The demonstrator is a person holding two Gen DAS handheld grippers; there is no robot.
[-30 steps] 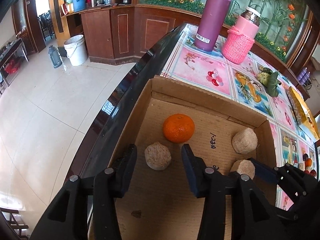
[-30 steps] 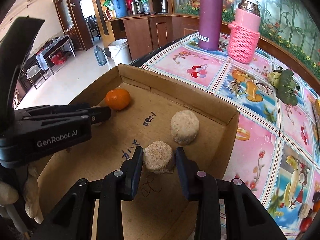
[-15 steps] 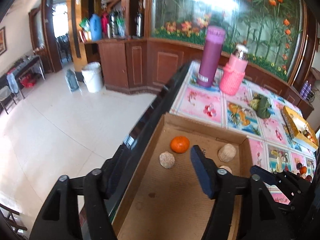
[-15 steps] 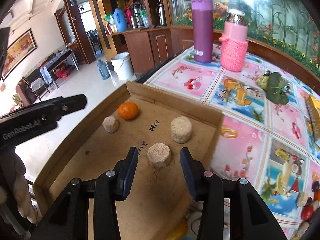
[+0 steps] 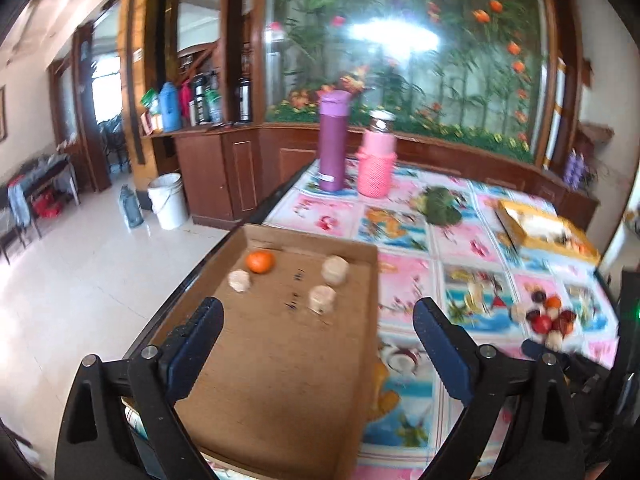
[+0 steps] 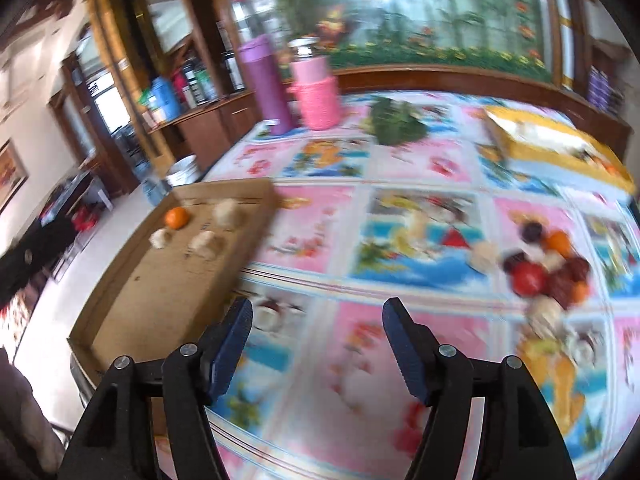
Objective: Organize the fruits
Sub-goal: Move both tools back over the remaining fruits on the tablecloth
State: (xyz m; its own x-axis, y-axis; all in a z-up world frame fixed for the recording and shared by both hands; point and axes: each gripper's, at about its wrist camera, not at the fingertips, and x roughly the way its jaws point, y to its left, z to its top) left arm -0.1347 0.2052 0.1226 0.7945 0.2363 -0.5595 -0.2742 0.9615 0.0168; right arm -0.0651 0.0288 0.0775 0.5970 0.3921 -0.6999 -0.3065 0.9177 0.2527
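A shallow cardboard tray [image 5: 280, 380] [image 6: 160, 280] sits at the table's left edge. In it lie an orange [image 5: 260, 261] [image 6: 176, 217] and three pale beige round fruits [image 5: 335, 270] [image 6: 206, 243]. A pile of mixed fruits [image 5: 548, 318] [image 6: 548, 268], red, dark and orange, lies on the tablecloth to the right. My left gripper [image 5: 316, 344] hangs above the tray's near part, jaws opening, nothing between them. My right gripper [image 6: 318, 344] is over the tablecloth right of the tray, jaws opening, empty.
A purple flask [image 5: 334, 142] [image 6: 266, 84] and a pink knit-covered bottle [image 5: 378, 160] [image 6: 314, 88] stand at the table's far side. A green vegetable [image 5: 440, 206] [image 6: 396, 120] and a yellow box [image 5: 544, 228] [image 6: 560, 148] lie beyond. Tiled floor drops off left of the tray.
Both grippers let go of their beige fruits, opened wide, and pulled back and up from the tray. The right one swung right over the tablecloth toward the fruit pile.
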